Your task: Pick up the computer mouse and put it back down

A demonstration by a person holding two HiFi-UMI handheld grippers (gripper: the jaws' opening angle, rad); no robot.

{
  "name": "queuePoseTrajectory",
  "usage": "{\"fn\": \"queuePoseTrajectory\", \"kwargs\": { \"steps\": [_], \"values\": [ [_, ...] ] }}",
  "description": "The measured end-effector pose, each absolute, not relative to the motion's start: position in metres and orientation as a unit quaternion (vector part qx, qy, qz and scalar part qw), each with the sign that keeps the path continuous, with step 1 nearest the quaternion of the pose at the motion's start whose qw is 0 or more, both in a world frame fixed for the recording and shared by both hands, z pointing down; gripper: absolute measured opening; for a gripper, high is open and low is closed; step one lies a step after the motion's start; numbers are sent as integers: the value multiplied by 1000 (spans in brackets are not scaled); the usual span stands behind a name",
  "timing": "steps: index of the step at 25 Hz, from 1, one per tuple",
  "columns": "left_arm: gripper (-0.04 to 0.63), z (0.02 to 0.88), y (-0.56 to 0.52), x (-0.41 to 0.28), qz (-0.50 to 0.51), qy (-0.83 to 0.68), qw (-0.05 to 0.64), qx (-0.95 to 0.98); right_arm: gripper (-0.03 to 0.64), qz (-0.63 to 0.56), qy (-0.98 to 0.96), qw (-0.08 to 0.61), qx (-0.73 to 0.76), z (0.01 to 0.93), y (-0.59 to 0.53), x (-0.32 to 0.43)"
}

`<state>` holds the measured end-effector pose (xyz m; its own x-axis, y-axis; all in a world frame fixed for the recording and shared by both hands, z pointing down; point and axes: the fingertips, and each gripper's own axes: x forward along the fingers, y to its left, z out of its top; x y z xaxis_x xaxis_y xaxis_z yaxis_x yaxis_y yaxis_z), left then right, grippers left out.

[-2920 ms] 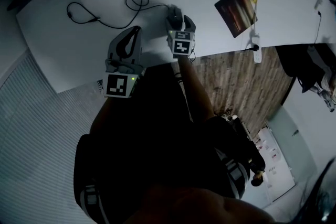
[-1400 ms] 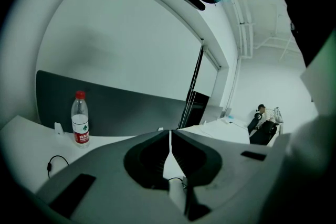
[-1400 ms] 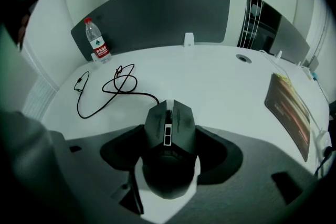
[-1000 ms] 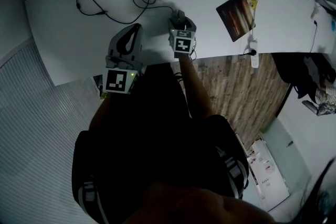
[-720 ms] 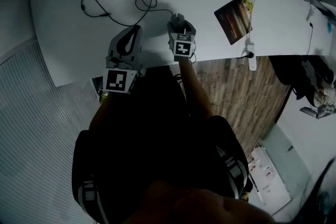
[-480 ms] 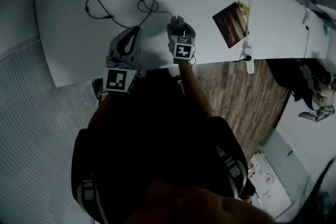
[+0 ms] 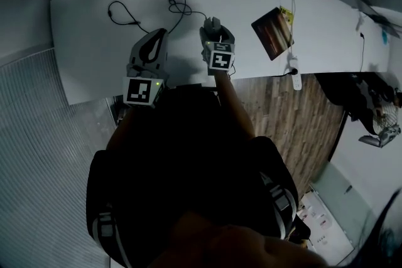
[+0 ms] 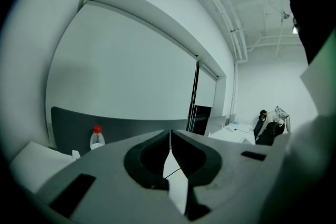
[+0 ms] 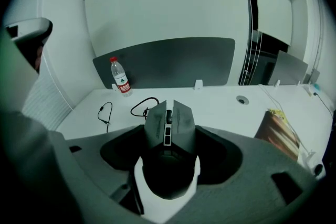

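Counter [image 7: 88, 47] carries both tools near its near edge. Right gripper [image 7: 217, 31] has barely shifted, fingers still pinching the computer mouse [image 9: 169, 126], so setting it down and letting go likely remain. Left gripper [image 7: 160, 39] idles alongside, fingers pressed together. Cable [image 7: 179, 6] trails toward the far edge.

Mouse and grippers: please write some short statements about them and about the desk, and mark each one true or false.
1. The right gripper is shut on the mouse. True.
2. The left gripper holds the bottle. False: its jaws are together with nothing between them, and the bottle stands upright at the far edge of the desk.
3. The bottle has a red cap. True.
4. The mouse is wireless. False: a black cable runs from its front and loops on the desk.
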<state>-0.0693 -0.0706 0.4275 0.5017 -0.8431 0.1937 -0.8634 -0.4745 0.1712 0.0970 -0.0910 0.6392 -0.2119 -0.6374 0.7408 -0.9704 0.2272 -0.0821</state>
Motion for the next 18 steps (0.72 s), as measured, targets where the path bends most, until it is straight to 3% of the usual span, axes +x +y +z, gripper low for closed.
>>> {"fn": "queuePoseTrajectory", "kwargs": {
  "steps": [18],
  "values": [
    [12,403,-74,-72,37,-514,98,851,290,248,-755,243,557,573,-101,99]
  ]
}}
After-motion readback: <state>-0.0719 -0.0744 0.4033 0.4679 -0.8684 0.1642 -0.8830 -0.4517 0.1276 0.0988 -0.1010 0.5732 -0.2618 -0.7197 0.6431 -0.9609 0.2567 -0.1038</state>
